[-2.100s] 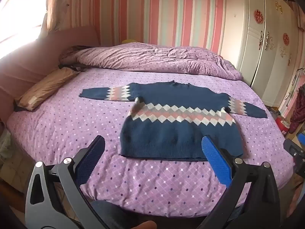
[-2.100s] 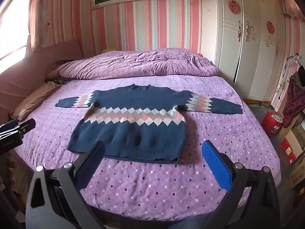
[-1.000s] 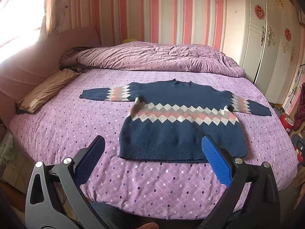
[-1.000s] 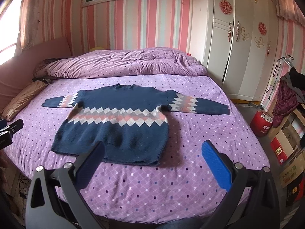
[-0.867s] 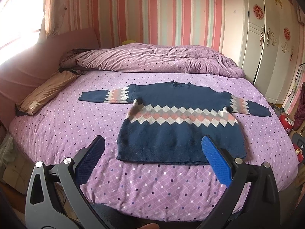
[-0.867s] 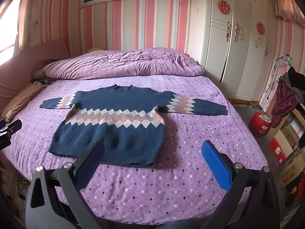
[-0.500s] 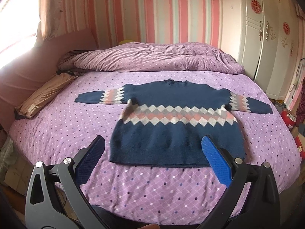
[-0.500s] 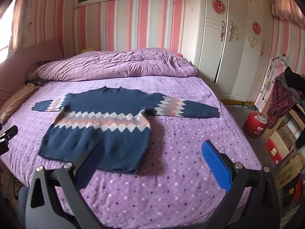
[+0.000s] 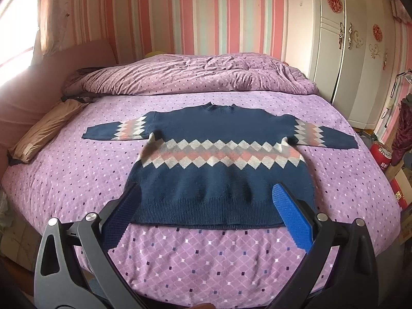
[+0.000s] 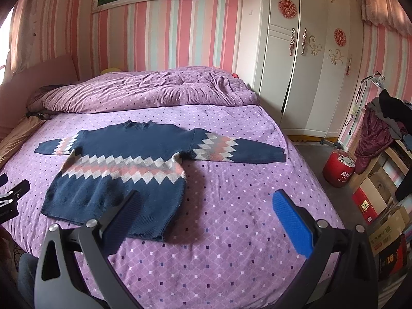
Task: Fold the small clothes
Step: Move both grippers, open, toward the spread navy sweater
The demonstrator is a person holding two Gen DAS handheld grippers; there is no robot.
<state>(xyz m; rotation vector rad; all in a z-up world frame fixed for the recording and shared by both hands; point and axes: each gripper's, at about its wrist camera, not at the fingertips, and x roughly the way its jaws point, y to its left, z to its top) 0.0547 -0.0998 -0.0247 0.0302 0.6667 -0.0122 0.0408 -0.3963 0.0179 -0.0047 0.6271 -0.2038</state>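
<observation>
A small navy sweater (image 9: pixel 219 177) with a pink, grey and white diamond band lies flat, face up, sleeves spread, on the purple bed (image 9: pixel 77 175). It also shows in the right wrist view (image 10: pixel 121 175). My left gripper (image 9: pixel 206 213) is open and empty, hovering over the sweater's bottom hem. My right gripper (image 10: pixel 206 213) is open and empty, above the bedspread just right of the hem's right corner. The right sleeve (image 10: pixel 239 149) stretches toward the bed's right side.
A bunched purple duvet (image 9: pixel 195 77) lies at the head of the bed, with a tan pillow (image 9: pixel 43 134) at the left. White wardrobes (image 10: pixel 309 64) stand at the right. A red canister (image 10: pixel 338 167), boxes and hanging clothes crowd the floor at the right.
Both grippers have moved forward toward the bed; the sweater looks larger. The right gripper has shifted right, so the sweater sits further left in its view. Both stay open.
</observation>
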